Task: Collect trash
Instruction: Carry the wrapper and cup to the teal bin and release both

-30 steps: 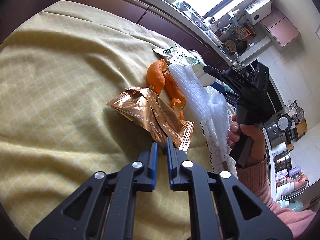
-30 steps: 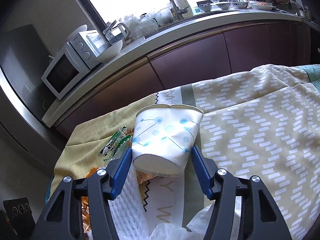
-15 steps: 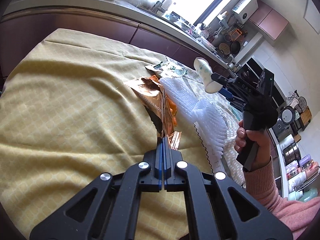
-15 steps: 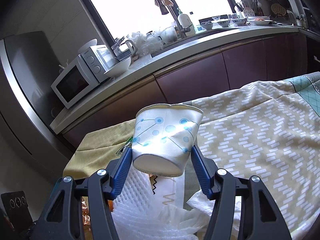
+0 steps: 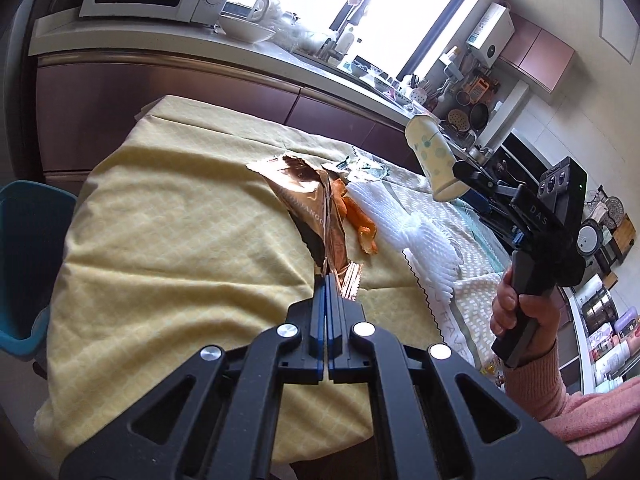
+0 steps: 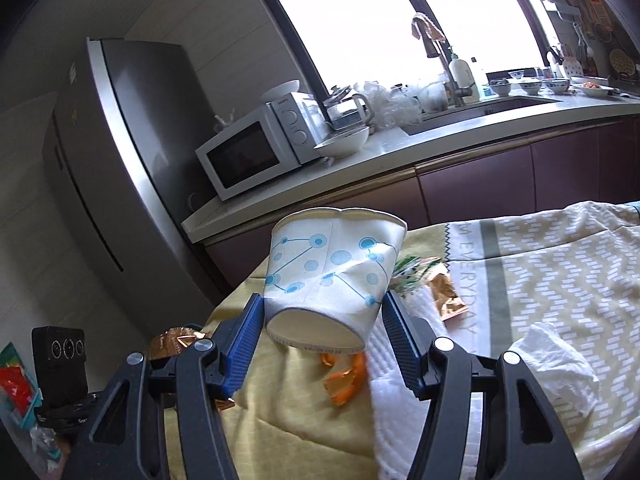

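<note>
At the centre of the left wrist view, your left tongs [image 5: 327,280] are pressed together on the bottom corner of a copper foil wrapper [image 5: 310,204], which stretches from the tips up toward the middle of the frame, above the yellow cloth [image 5: 180,240]. Just right of it an orange peel [image 5: 358,216] lies on the cloth beside a strip of white foam netting [image 5: 420,236]. Toward the right edge your right hand [image 5: 520,312] holds the other tool.

Low in the middle of the right wrist view, your right tongs [image 6: 322,320] are spread wide and pinch a dented paper cup [image 6: 332,276] by its sides, tilted with its base toward the camera and its mouth facing away, so you cannot tell what is inside. Lower right, a crumpled white tissue [image 6: 556,364] sits on the patterned cloth [image 6: 560,272]. At the far left edge of the left view a blue bin [image 5: 24,272] shows, contents hidden.
</note>
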Demonstrator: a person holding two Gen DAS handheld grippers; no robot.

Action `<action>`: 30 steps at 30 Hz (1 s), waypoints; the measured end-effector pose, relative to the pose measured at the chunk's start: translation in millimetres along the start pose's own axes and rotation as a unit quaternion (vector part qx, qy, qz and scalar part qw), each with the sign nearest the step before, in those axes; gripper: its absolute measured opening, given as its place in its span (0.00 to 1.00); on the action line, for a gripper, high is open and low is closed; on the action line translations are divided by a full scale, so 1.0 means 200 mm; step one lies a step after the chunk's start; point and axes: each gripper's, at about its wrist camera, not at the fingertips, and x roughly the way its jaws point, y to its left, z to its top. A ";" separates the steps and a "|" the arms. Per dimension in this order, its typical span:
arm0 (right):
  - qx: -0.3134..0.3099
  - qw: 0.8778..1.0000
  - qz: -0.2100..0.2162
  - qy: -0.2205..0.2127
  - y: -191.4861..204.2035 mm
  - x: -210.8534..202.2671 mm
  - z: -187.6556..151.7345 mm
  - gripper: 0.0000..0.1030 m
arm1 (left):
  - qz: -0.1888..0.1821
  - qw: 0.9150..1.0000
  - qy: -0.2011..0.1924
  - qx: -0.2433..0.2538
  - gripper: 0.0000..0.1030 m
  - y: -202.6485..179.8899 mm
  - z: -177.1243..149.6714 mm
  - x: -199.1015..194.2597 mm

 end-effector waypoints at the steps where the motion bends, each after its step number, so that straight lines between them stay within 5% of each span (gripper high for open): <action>1: -0.005 1.000 0.010 0.002 0.04 0.01 -0.01 0.57 | 0.005 1.000 -0.003 -0.002 0.01 0.01 -0.01 -0.03; 12: -0.053 0.995 0.073 0.041 0.34 0.15 -0.13 0.57 | 0.037 0.998 -0.033 -0.032 0.01 0.18 -0.05 -0.27; 30: -0.090 0.985 0.120 0.089 0.59 0.34 -0.23 0.57 | 0.093 0.992 -0.064 -0.060 0.01 0.35 -0.10 -0.55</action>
